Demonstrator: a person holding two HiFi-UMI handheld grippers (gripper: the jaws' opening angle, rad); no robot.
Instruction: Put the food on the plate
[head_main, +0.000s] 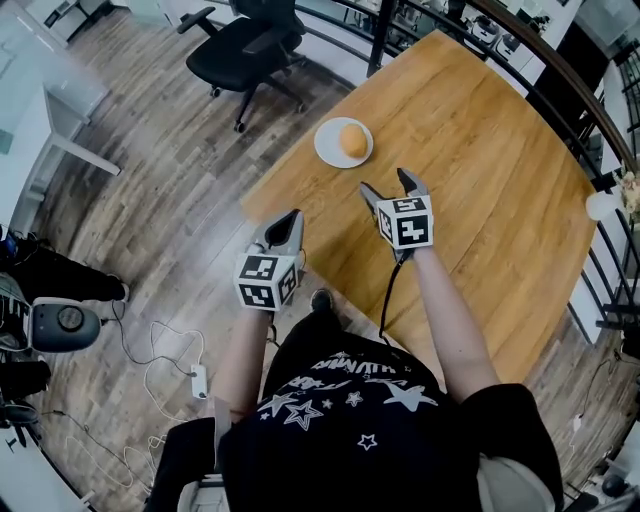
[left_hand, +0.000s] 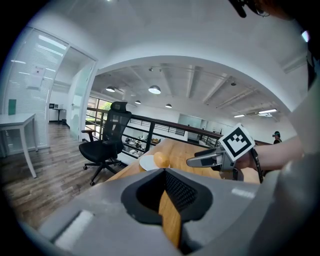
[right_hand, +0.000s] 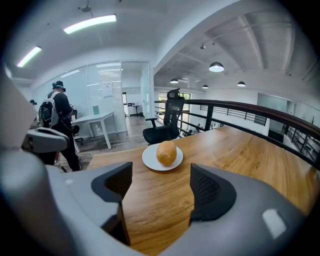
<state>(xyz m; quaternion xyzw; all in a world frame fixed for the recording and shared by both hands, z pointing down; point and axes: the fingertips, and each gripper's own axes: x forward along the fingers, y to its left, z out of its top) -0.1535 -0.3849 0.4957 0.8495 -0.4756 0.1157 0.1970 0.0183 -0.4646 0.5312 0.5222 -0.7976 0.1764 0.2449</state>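
Observation:
A round orange-brown piece of food (head_main: 353, 140) rests on a small white plate (head_main: 330, 153) near the far left corner of the wooden table (head_main: 480, 170). My right gripper (head_main: 387, 183) hovers over the table just short of the plate, open, with nothing between its fingers. In the right gripper view the food (right_hand: 166, 152) and plate (right_hand: 150, 162) lie straight ahead of the spread jaws (right_hand: 161, 187). My left gripper (head_main: 288, 218) is at the table's near left edge, shut and empty. The left gripper view shows the food (left_hand: 161, 160) beyond its tips and the right gripper (left_hand: 210, 157) at the right.
A black office chair (head_main: 245, 45) stands on the wood floor beyond the plate corner. A dark railing (head_main: 560, 90) runs along the table's far side. A white desk (head_main: 50, 110) is at the left, cables and a power strip (head_main: 198, 380) lie on the floor. A person (right_hand: 60, 115) stands far off.

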